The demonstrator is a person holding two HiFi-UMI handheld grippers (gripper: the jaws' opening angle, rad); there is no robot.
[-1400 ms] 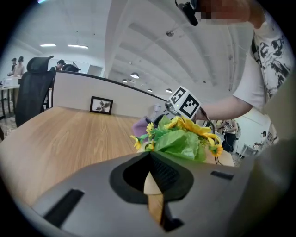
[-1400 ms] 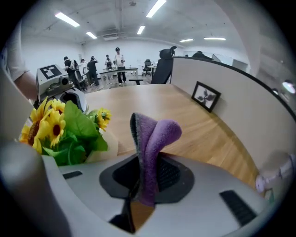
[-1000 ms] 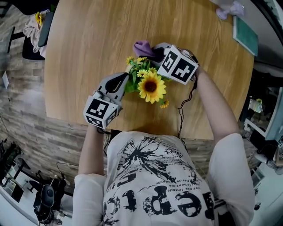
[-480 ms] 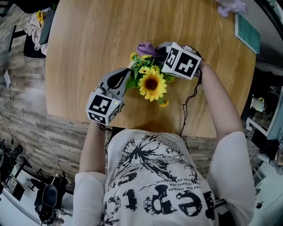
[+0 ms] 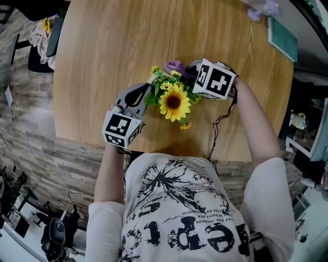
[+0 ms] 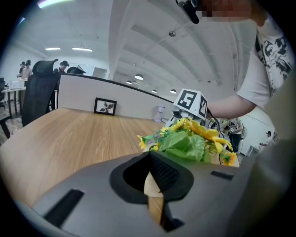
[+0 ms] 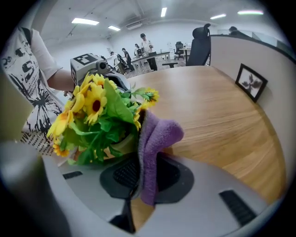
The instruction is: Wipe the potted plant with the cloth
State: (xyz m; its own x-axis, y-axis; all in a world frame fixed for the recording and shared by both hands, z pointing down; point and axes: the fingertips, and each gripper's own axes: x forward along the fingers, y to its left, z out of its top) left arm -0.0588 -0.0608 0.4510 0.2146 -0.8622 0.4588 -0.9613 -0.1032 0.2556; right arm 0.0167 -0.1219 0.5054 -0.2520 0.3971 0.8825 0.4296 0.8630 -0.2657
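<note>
Clamped on the purple cloth [image 7: 155, 139], the right hand-held gripper [image 7: 138, 178] has slid along the far side of the plant [image 5: 173, 100] on the tabletop [image 5: 102, 51], so wiping looks under way, while the left hand-held gripper [image 5: 145, 93], closed on what looks like the pot [image 6: 151, 186] rim, steadies it.

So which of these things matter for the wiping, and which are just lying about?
In the job: potted plant, purple cloth clamped in right gripper, left gripper beside the plant.
Lying about: crumpled lilac cloth, flat teal pad, framed picture.
</note>
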